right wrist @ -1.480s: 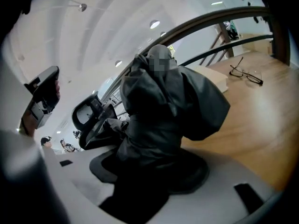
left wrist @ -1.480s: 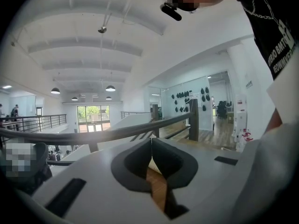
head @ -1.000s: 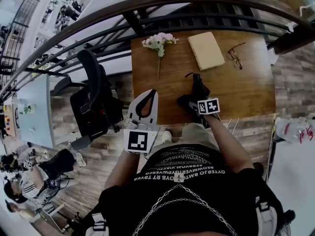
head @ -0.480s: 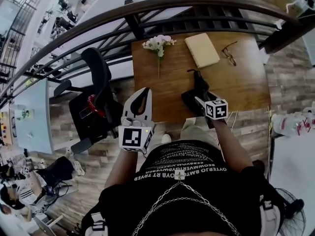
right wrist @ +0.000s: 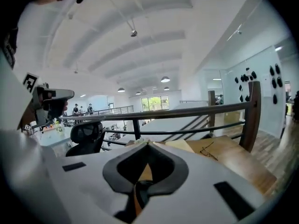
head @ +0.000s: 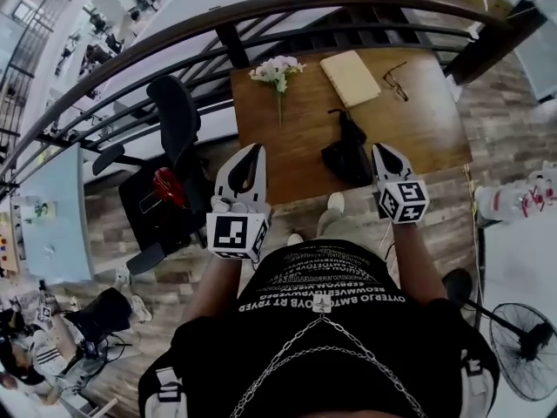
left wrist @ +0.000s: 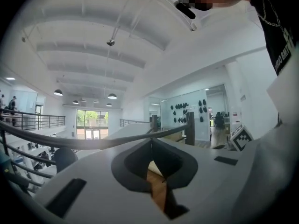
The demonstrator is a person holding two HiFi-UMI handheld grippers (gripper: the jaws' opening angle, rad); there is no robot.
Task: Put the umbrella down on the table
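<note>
The black folded umbrella [head: 346, 149] lies on the wooden table [head: 435, 138], near its front edge, with its thin handle pointing away from me. My right gripper [head: 381, 150] hangs just right of the umbrella and clear of it; its jaws have just closed, shut with nothing between them [right wrist: 148, 143]. To the umbrella's left, over the table's near left corner, my left gripper [head: 253, 150] is held up with its jaws together and empty [left wrist: 152, 140].
A flower sprig [head: 277, 70], a tan notebook [head: 350, 77] and glasses [head: 392, 80] lie at the table's far side. A dark railing [head: 261, 11] runs behind it. A black office chair [head: 174, 120] stands left; a floor fan [head: 522, 347] sits at the lower right.
The right gripper has let go of the umbrella, lifted off it to the right and shut. The umbrella stays on the table. The left gripper has risen a little.
</note>
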